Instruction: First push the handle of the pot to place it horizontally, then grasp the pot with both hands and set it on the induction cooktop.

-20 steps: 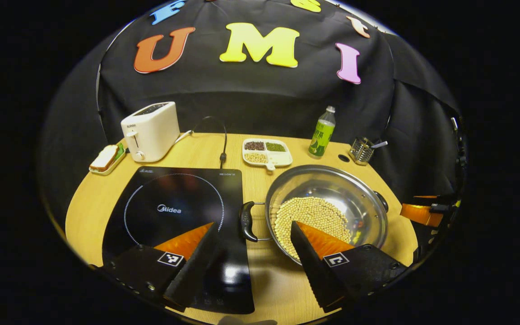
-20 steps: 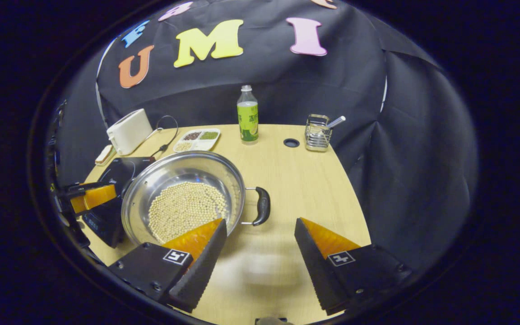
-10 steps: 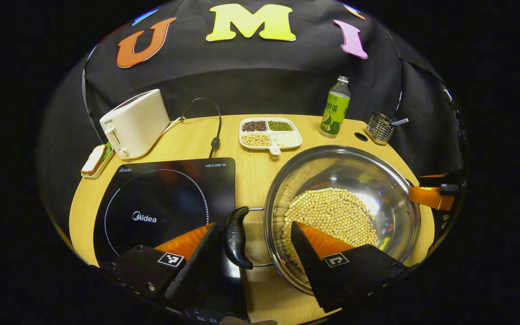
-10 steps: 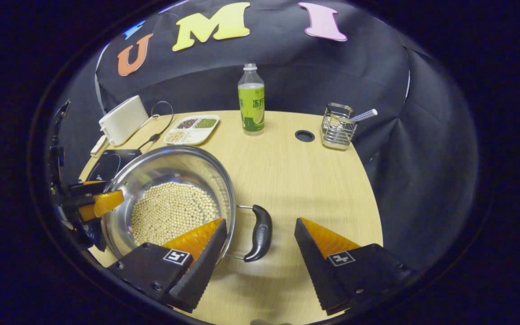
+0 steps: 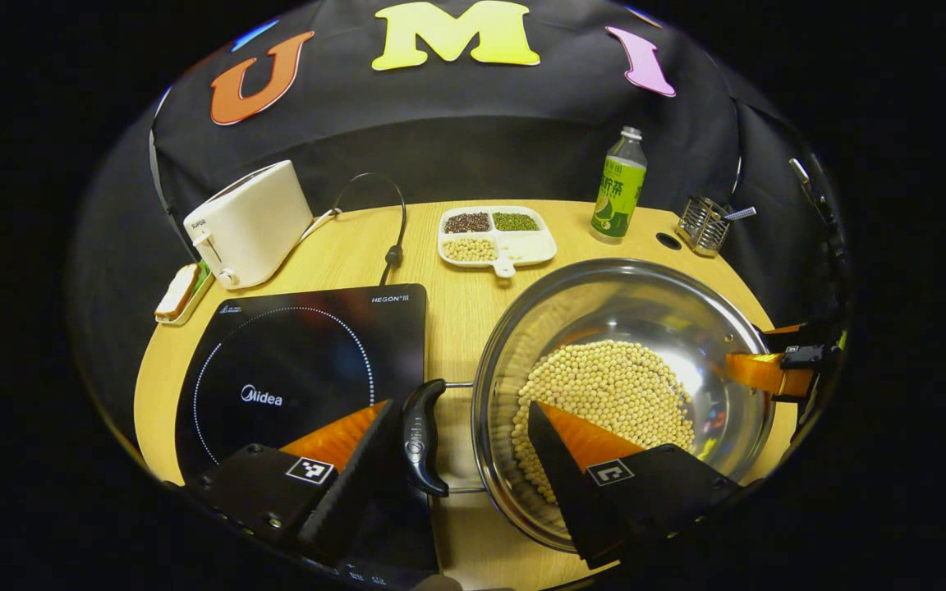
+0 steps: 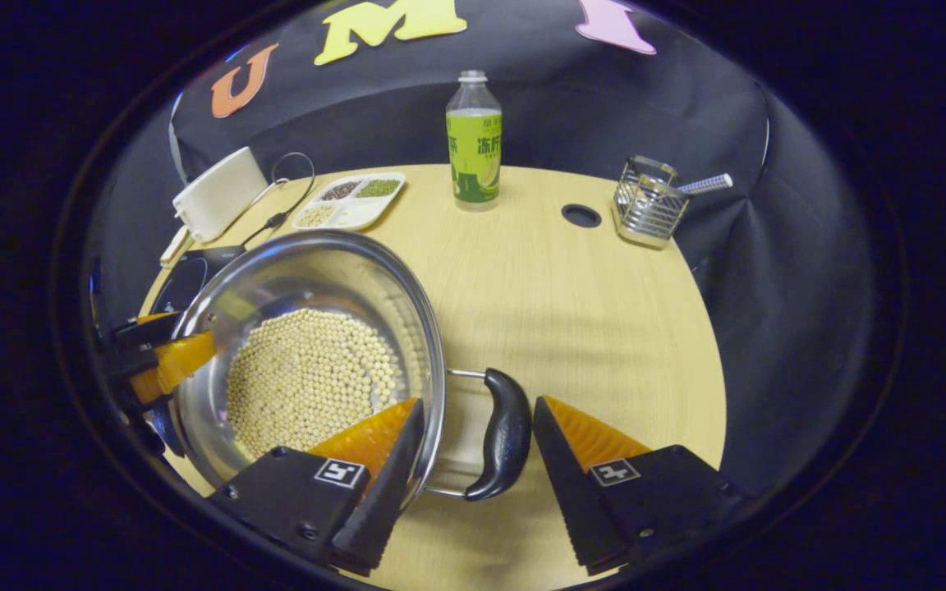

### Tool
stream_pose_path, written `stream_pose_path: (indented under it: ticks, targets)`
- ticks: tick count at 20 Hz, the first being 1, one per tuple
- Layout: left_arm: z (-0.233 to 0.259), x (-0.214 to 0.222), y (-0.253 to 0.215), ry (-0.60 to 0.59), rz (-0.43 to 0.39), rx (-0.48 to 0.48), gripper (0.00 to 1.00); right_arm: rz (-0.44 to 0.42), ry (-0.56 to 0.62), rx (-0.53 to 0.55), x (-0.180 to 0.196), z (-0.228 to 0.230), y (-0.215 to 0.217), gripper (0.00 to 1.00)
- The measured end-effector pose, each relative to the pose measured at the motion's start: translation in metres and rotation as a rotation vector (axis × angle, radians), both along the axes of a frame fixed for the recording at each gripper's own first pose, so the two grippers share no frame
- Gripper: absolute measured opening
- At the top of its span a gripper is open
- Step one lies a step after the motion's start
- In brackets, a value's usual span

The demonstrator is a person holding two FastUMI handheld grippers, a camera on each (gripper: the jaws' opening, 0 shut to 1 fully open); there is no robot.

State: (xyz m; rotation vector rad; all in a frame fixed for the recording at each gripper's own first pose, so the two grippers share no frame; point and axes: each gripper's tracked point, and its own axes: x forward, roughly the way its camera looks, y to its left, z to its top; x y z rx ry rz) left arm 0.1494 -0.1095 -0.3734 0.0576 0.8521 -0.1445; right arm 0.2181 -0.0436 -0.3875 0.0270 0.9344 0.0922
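The wide, shallow stainless-steel pot (image 5: 629, 328) sits on the round wooden tabletop (image 5: 456, 320), just beside the right edge of the flat black induction cooktop (image 5: 300, 361). Its bottom is covered with a layer of small pale yellow beans (image 5: 604, 390). Its two black handles lie sideways, one to each side.

The left hand-held gripper (image 5: 461, 423) is open, its fingers straddling the pot's left black handle (image 5: 420, 439): one finger is over the cooktop's corner, the other over the pot's rim and beans. The right hand-held gripper (image 6: 477, 419) is also open around the right black handle (image 6: 504, 435), with one finger inside the pot's rim and the other outside, close to the handle. Whether any finger touches a handle cannot be told.

At the back, a white divided tray (image 5: 496, 242) holds dark reddish beans, green beans and pale beans in separate compartments; the fourth looks bare. A wire-mesh metal holder (image 6: 645, 205) carries a thin stick-like utensil. A clear bottle with a green label (image 6: 475, 139) stands upright near the back edge. A white toaster (image 5: 247, 222) stands at back left, with a small tray of sandwich (image 5: 181, 289) beside it.

The cooktop bears the word "Midea" at its centre.
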Motion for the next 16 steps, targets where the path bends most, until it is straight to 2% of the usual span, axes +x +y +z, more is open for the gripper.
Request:
stream_pose_path:
  ticks: [2,4,5,6,7,8,9,11,13,14,15,16]
  targets:
    - [0.001,0.0,-0.004,0.01,-0.013,0.008,0.96,-0.004,0.0,0.016,0.0,-0.002,0.001,0.72]
    - [0.001,-0.001,-0.001,0.015,-0.004,0.022,0.96,0.002,-0.007,0.022,0.001,0.0,0.0,0.69]
    - [-0.001,-0.001,0.004,0.024,0.019,0.029,0.84,0.004,-0.007,0.022,0.001,0.0,0.0,0.67]
    - [0.001,0.001,0.007,0.009,0.033,0.028,0.88,0.009,-0.005,0.018,0.0,0.0,0.0,0.65]
    - [0.0,0.0,0.007,0.021,0.049,0.013,0.77,0.008,-0.006,0.017,0.001,0.001,0.0,0.65]
    - [0.002,-0.002,0.011,0.017,0.057,0.015,0.73,0.005,-0.006,0.019,0.001,0.001,0.0,0.65]
    - [-0.001,0.002,0.009,0.012,0.061,0.012,0.53,0.003,-0.008,0.02,0.001,0.0,0.0,0.64]
    - [0.001,0.003,0.01,0.007,0.06,-0.007,0.71,0.002,-0.01,0.021,0.0,0.001,0.001,0.64]
    - [0.003,0.002,0.01,0.006,0.05,-0.014,0.46,-0.003,-0.015,0.03,0.0,0.002,0.001,0.64]
    - [0.002,0.001,0.01,0.01,0.047,-0.019,0.65,-0.004,-0.02,0.04,-0.001,0.003,0.003,0.64]
    - [0.002,0.001,0.01,0.01,0.042,-0.024,0.55,-0.002,-0.023,0.045,-0.001,0.004,0.002,0.64]
    - [0.003,0.0,0.01,0.012,0.041,-0.031,0.55,-0.005,-0.033,0.053,-0.001,0.004,0.003,0.63]
